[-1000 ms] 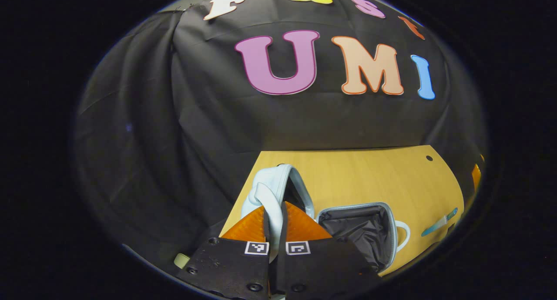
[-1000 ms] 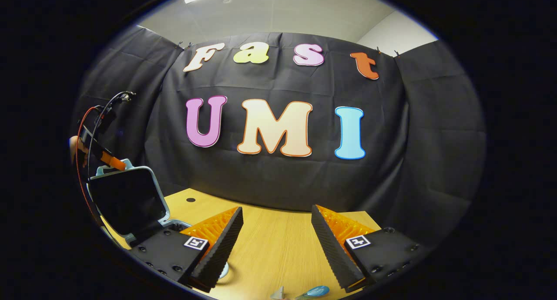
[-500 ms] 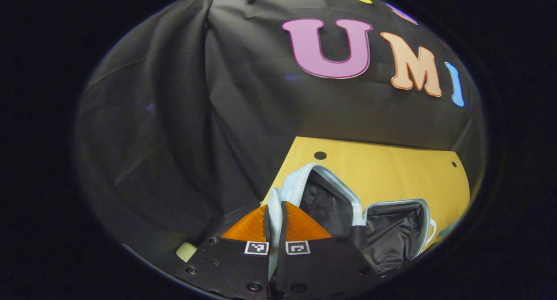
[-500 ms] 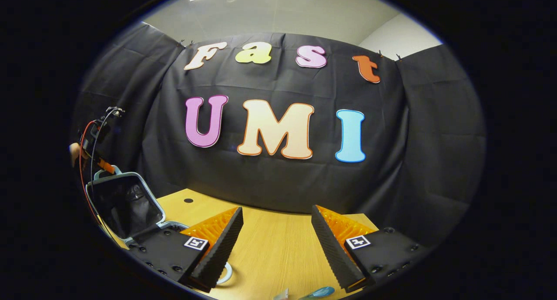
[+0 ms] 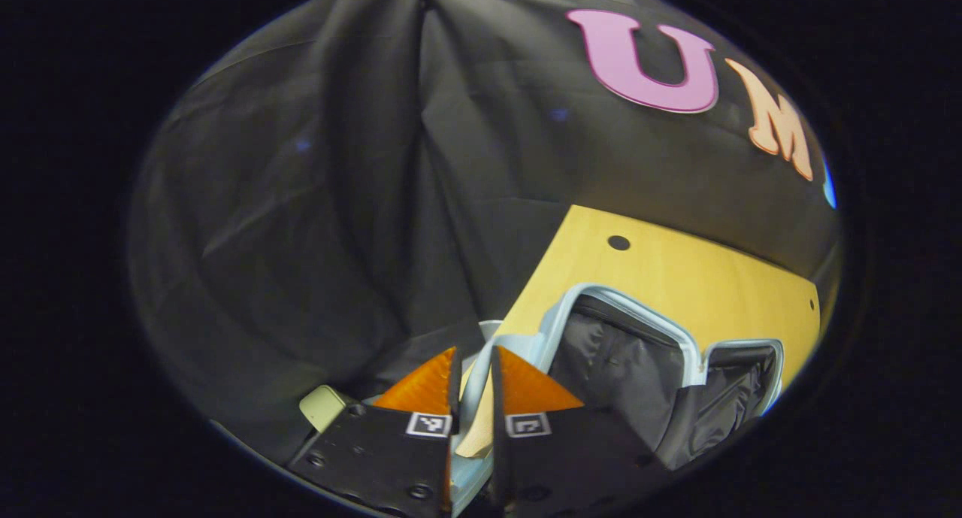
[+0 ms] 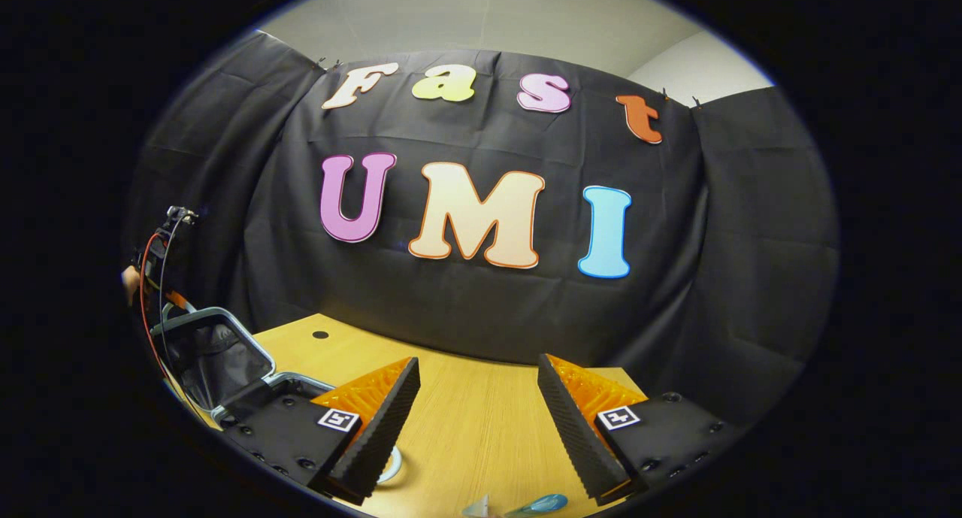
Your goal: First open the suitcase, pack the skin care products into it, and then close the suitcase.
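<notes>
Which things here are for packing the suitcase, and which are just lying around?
For the job:
- suitcase, open, dark lining showing
- lid handle, pinched by the left gripper
- teal skin care tube on the table
- right gripper, open, holding nothing

Just lying around:
- pale green thing off the table's edge
- wooden table

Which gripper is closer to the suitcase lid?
Left. The left gripper is pinching the handle on the suitcase lid. The right gripper hangs open over the wooden table, off to the lid's side.
</notes>
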`<state>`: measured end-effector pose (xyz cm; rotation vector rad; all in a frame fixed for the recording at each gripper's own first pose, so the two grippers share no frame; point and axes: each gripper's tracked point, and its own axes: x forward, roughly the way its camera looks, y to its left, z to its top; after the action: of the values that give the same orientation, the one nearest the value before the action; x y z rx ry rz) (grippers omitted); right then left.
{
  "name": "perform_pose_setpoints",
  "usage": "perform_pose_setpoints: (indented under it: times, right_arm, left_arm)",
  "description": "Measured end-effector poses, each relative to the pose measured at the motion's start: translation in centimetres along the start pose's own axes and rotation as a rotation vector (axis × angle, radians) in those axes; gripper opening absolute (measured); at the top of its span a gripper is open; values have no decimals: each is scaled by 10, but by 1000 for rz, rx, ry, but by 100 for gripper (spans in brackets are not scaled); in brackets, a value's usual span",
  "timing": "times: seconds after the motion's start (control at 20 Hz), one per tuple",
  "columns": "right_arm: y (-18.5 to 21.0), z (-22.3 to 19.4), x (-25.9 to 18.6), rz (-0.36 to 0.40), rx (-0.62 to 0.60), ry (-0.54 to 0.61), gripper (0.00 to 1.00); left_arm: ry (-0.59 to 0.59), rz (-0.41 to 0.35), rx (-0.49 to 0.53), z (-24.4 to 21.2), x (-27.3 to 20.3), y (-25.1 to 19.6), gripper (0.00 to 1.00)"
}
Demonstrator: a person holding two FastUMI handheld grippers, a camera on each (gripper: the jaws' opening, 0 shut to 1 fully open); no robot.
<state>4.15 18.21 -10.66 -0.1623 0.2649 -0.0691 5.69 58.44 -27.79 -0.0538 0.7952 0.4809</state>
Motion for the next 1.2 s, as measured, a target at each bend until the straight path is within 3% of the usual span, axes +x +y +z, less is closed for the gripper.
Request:
perform_pose_setpoints:
  times: [0.05, 0.2, 0.35, 0.6, 0.95, 1.2]
  right_arm:
    - [-8, 3, -2, -8, -2, -9, 99]
    - [-32, 18, -3, -32, 2, -65, 100]
    - [-53, 27, -4, -28, 32, -115, 99]
    - [-89, 31, -10, 5, 61, -148, 99]
    - [-135, 27, -24, 9, 78, -159, 98]
    - [-158, 18, -31, 8, 96, -148, 98]
  left_arm:
    - [-48, 14, -24, 7, -3, 1, 27]
    - [-282, 16, -60, 60, -41, -11, 95]
    - [-486, 8, -33, 101, -105, -38, 95]
    - [-638, -55, -9, 120, -205, -92, 94]
    - [-654, -252, -21, 104, -270, -226, 94]
    - [-587, -391, 23, 55, -292, -316, 95]
